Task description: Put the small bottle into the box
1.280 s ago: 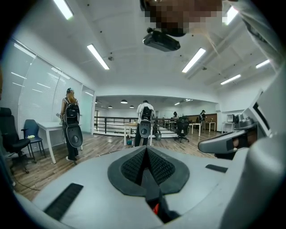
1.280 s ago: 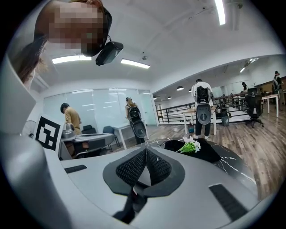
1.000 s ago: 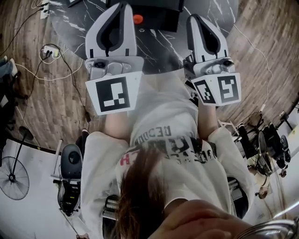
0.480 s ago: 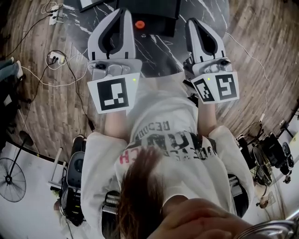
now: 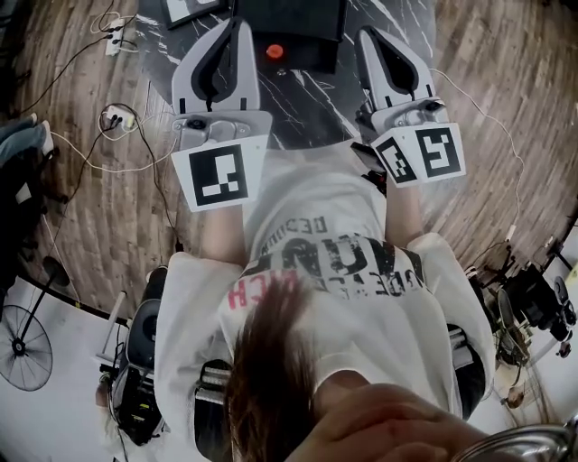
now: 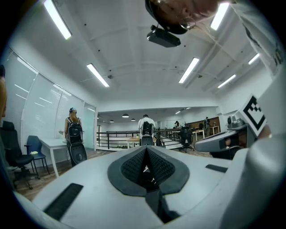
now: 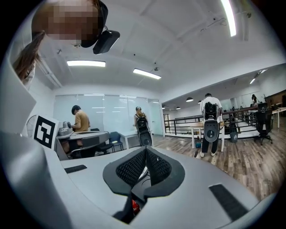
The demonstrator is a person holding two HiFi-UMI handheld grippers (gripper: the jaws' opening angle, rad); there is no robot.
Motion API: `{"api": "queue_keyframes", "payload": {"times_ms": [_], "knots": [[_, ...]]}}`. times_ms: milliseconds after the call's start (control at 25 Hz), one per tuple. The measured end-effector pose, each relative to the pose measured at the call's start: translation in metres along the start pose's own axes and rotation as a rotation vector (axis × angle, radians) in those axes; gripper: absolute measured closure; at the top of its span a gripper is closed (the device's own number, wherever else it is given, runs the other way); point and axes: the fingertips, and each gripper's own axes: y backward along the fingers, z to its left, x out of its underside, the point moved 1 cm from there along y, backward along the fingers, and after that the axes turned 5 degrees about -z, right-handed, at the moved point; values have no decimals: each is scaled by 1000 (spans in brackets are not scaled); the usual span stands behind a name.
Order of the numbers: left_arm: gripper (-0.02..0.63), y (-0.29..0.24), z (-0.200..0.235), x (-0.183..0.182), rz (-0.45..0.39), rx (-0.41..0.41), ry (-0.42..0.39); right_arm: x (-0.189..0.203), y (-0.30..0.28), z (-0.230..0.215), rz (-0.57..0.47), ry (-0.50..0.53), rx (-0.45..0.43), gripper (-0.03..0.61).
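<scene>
In the head view a black box [image 5: 302,36] stands on the dark marble table [image 5: 312,90]. A small bottle with an orange-red cap [image 5: 275,51] is at the box's front edge. My left gripper [image 5: 237,25] is held up in front of the person's chest, left of the bottle, with its jaws shut and nothing in them. My right gripper [image 5: 371,36] is held level with it on the right, also shut and empty. Both gripper views look out across the room, and in each the black pads [image 6: 145,166] [image 7: 145,166] meet. The box does not show in either gripper view.
Cables and a power strip [image 5: 116,41] lie on the wooden floor at left. A fan [image 5: 23,356] and a chair [image 5: 135,338] stand lower left, more gear [image 5: 533,302] at right. People with backpacks [image 6: 74,134] [image 7: 210,118], a railing and desks show in the gripper views.
The table, box and bottle have slid a little lower in the head view. Both grippers stay shut and held up, the right one turned slightly.
</scene>
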Motion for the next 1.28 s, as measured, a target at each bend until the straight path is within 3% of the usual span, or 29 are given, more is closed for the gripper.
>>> {"api": "queue_keyframes", "payload": {"times_ms": [600, 1280], "knots": [[611, 9, 3, -16, -31, 5, 6, -10, 10, 8, 21, 36, 5, 577], [611, 37, -3, -26, -82, 0, 32, -24, 29, 21, -31, 63, 15, 577]]}}
